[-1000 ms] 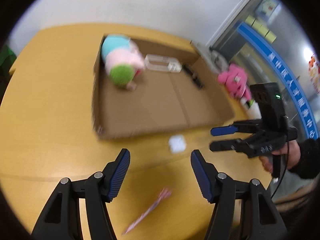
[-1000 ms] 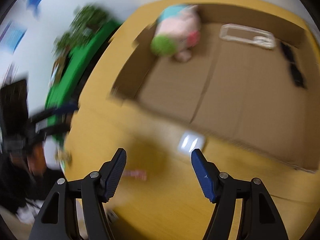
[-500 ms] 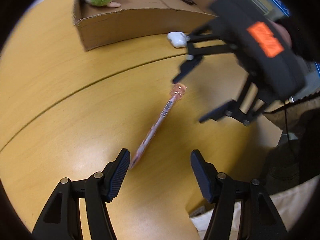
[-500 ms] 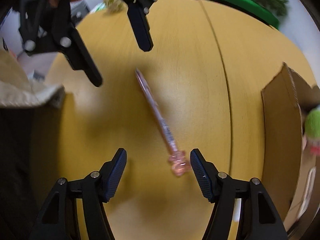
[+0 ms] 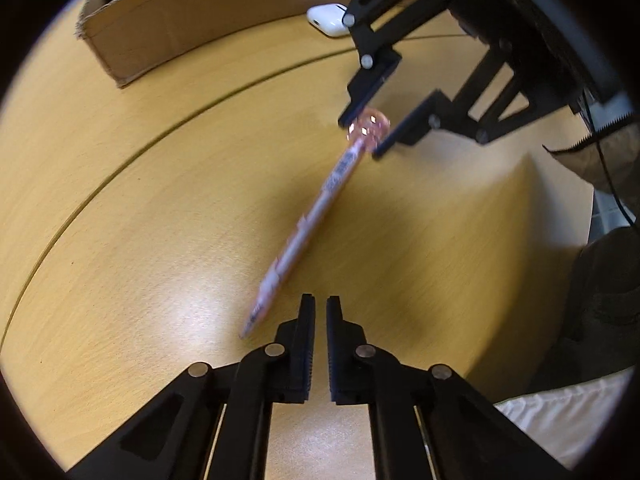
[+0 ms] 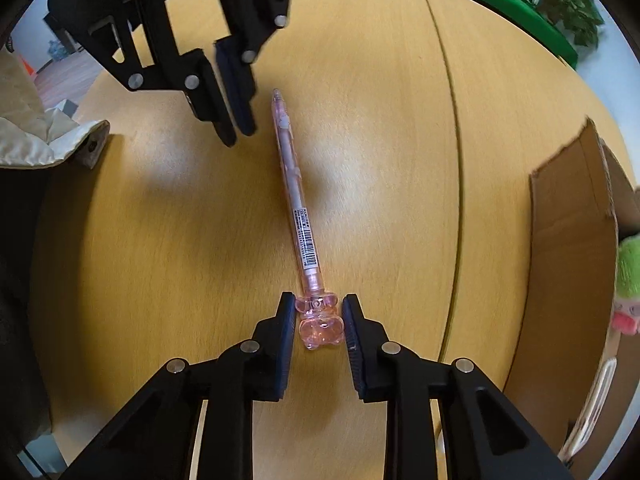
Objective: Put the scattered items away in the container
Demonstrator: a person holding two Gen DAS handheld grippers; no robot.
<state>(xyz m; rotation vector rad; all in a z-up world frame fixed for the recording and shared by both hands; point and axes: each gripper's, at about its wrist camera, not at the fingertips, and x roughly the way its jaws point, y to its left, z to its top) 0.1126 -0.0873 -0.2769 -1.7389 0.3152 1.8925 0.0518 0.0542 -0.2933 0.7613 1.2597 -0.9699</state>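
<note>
The right gripper (image 6: 318, 322) had just closed its jaws onto the pink pen's (image 6: 298, 196) bear-shaped end on the surface (image 6: 380, 140), while the left gripper (image 5: 320, 314) had just shut its jaws empty beside the tip.

Plush toy (image 6: 628, 276) cut off behind box wall (image 6: 568, 248)

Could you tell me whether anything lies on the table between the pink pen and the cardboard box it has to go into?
Nothing visible does. Between the pen and the box there is only bare table. The white case sits off that line.
</note>
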